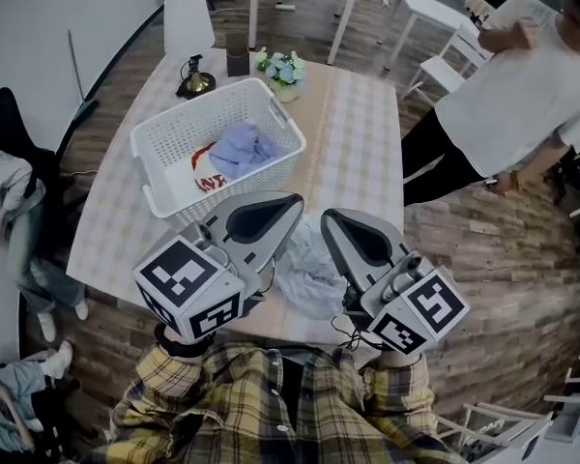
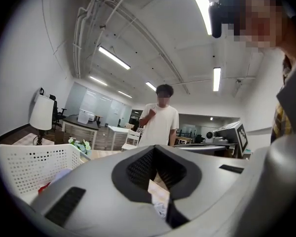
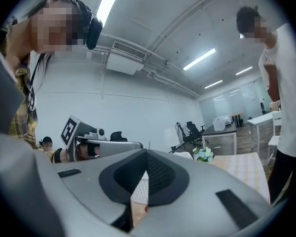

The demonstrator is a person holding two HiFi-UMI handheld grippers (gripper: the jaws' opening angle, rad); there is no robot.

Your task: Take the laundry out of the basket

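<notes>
**Grippers low at the table's near edge, laundry basket beyond**

Seen from the head camera, the left gripper [image 1: 263, 220] and the right gripper [image 1: 360, 240] sit side by side at the near edge of a table [image 1: 358, 143] covered in a pale checked cloth. Each gripper's own view shows its jaws drawn together, with only a thin slit between them. A scrap of pale fabric shows through the left slit, but whether it is pinched cannot be told. Nothing stands between the right jaws.

A crumpled pale garment [image 1: 304, 274] lies on the table between the two grippers and partly under them. The sleeves of a yellow plaid shirt [image 1: 271, 404] fill the bottom of the view.

Farther along the table, towards the left, stands a white perforated laundry basket [image 1: 174, 129]. Inside it a lavender-blue garment [image 1: 242, 148] lies bunched on a white garment with red print [image 1: 209, 177].

Behind the basket, at the far end of the table, are a small pot of flowers [image 1: 282, 69] and a dark cup [image 1: 237, 61]. A person in a white T-shirt [image 1: 517, 95] stands on the floor to the right, well apart from the table.
</notes>
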